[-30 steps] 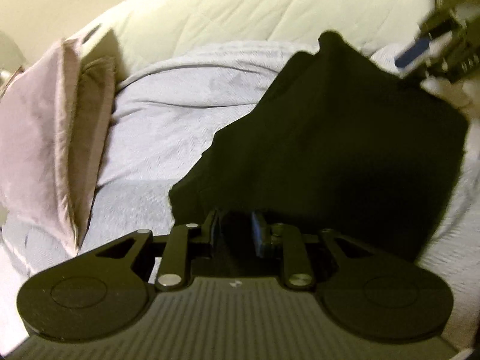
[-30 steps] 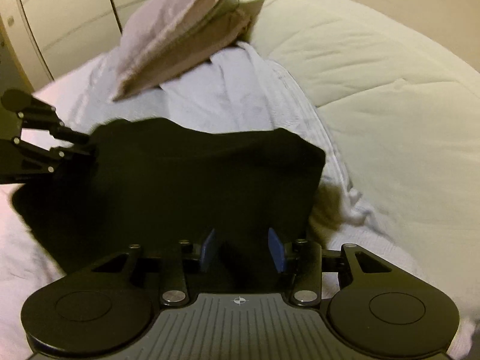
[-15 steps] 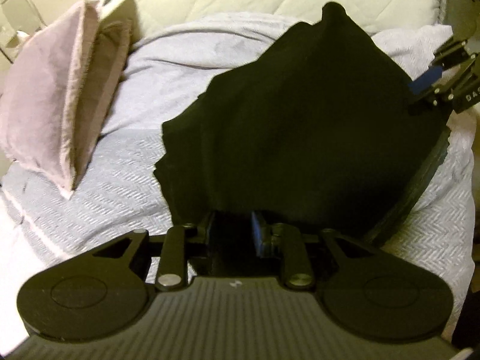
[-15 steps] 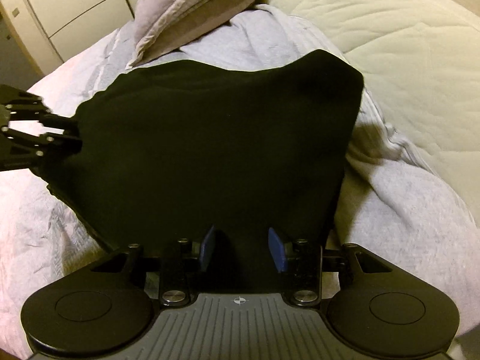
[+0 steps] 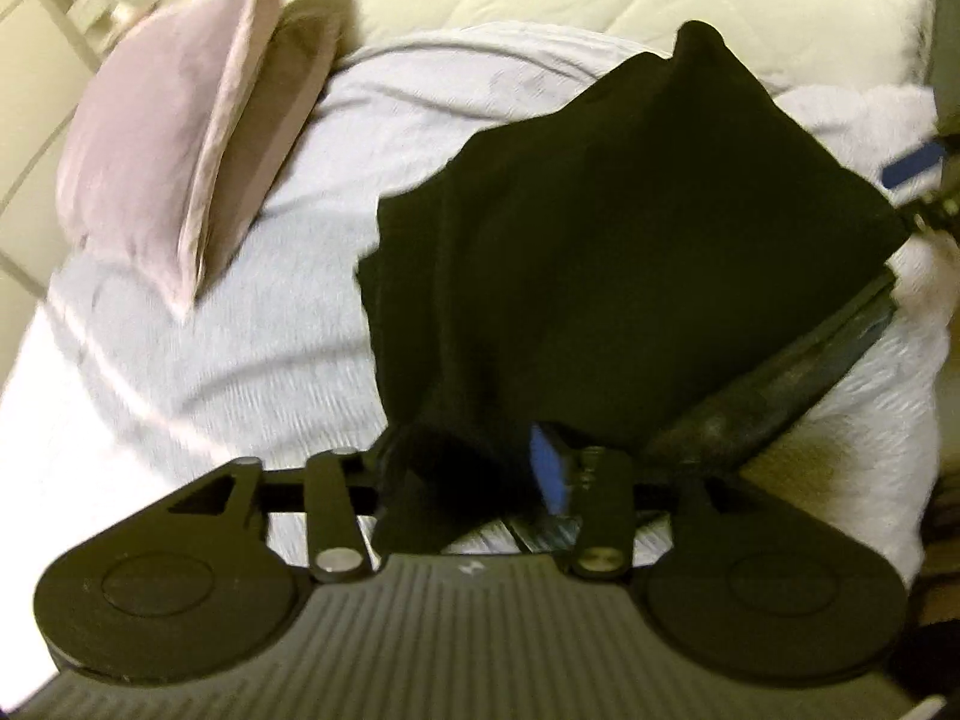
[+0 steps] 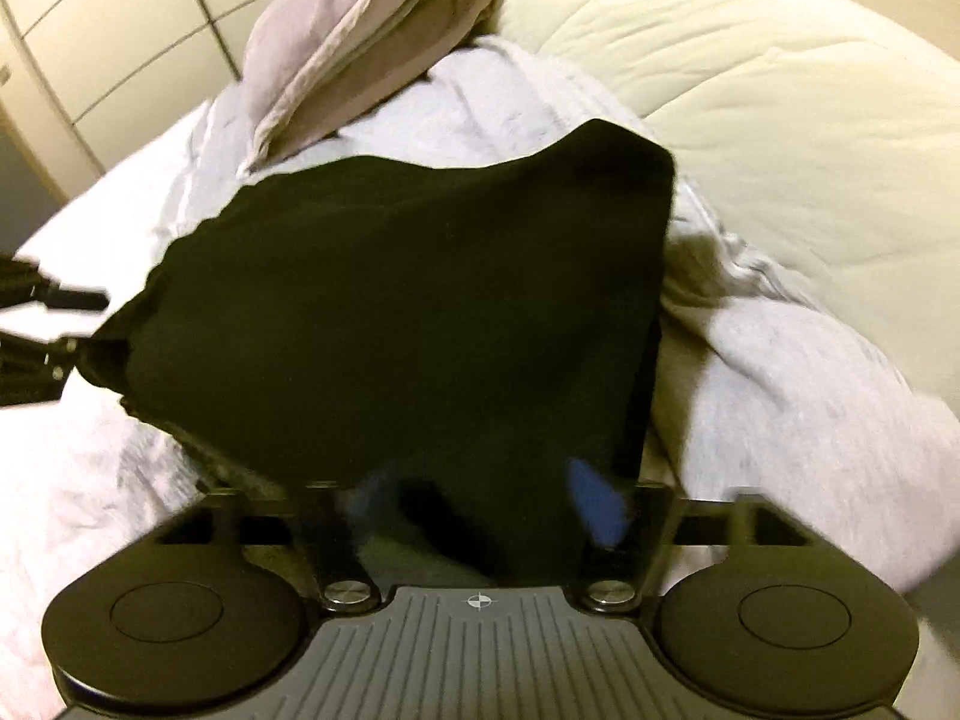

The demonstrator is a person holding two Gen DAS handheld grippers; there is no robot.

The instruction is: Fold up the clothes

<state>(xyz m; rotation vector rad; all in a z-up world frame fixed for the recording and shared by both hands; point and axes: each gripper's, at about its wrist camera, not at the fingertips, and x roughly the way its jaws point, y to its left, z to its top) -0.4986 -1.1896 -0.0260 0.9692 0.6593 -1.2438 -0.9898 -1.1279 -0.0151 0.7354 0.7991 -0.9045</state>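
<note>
holding a black garment (image 5: 630, 228) stretched between two grippers above the bed (image 5: 210, 348), near corners raised, far part draping down toward the grey cover. left gripper (image 5: 468, 480) gripping one near corner: cloth bunching between its jaws, blue pad showing on one side, jaws standing fairly wide yet appearing to be carrying the fabric. right gripper (image 6: 480, 504) taking the other near corner, jaws likewise parted with cloth filling the gap; blurring there, so cannot tell how firmly pinching. showing more than one layer along the lower edge in the left view, suggesting at least one fold already lying in the cloth, though not settling it. fitting either a fold being carried over or a folded piece being lifted. not lying flat or squared anywhere, so finishing folds and setting down seemingly remaining. pillows (image 6: 360, 42) and cream duvet (image 6: 780, 90) sitting beyond, clear of the garment.
</note>
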